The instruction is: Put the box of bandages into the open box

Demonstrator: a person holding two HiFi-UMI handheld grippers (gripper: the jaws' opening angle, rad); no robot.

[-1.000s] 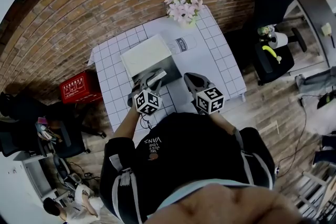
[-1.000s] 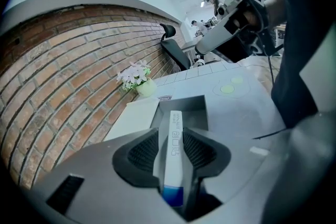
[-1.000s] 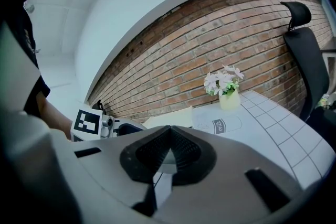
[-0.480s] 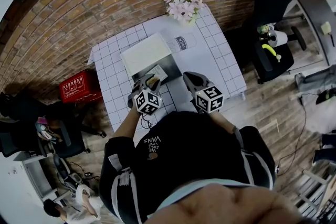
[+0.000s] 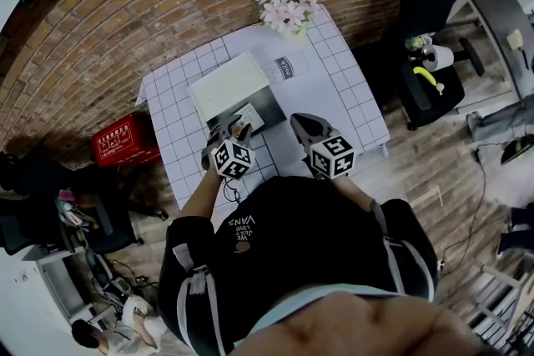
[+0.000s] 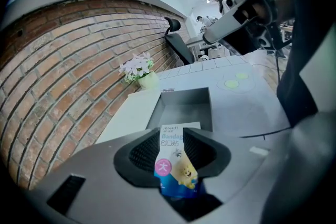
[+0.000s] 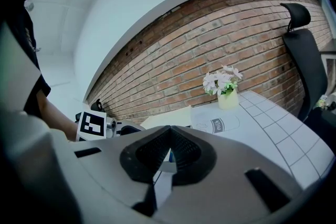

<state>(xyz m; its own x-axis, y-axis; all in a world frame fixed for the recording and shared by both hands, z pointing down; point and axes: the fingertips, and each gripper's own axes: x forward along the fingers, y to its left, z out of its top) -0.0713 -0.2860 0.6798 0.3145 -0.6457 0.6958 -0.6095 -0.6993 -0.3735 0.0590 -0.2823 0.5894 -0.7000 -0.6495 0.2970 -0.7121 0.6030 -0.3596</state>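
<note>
Currently, the left gripper (image 6: 173, 136) has its jaws closed on the box of bandages (image 6: 173, 165), which stands upright between them. The white printed end of the box of bandages projects past the jaw tips, and its blue end with a cartoon figure sits deep in the jaw throat. Directly ahead of the left jaws lies the open box (image 6: 186, 107), with its grey interior facing up. Its white lid (image 6: 139, 110) lies flat to the left of the jaws' line. In the head view, the left jaw tips sit at the near edge of the open box (image 5: 269, 106), and the box of bandages (image 5: 243, 129) is not inside it.

The right gripper (image 7: 169, 134) has its jaws closed tip to tip with nothing between them. It hovers over the bench (image 5: 350, 96), to the right of the left gripper and apart from the open box. Beyond the right jaws lies a mat marked "milk" (image 7: 218, 124). Further ahead, a pot of pale flowers (image 7: 223, 81) stands at the far bench edge against a brick wall (image 7: 210, 34).
</note>
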